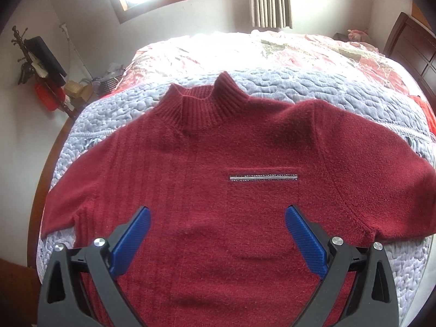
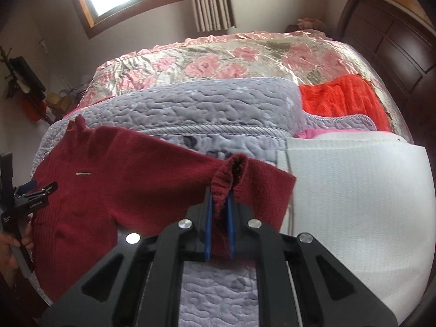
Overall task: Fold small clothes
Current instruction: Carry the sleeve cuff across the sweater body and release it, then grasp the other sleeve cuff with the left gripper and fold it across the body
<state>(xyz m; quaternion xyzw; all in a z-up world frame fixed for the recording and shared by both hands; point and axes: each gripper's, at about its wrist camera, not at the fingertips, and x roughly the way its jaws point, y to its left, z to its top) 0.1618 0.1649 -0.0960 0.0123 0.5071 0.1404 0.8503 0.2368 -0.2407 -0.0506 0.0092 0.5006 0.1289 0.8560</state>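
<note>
Left wrist view: a red sweater lies face up on a grey quilt on the bed, collar away from the camera, sleeves spread. The left gripper hangs over its chest, jaws wide, nothing between them.

Right wrist view: the right gripper is pinched tight on the cuff, lifting it off the quilt. A white cloth lies just beside the sleeve. A hand holds the left gripper at the far edge.

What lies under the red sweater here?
The sweater lies flat on a grey quilt, itself over a floral bedspread. The quilt beneath the sweater's body is hidden.
</note>
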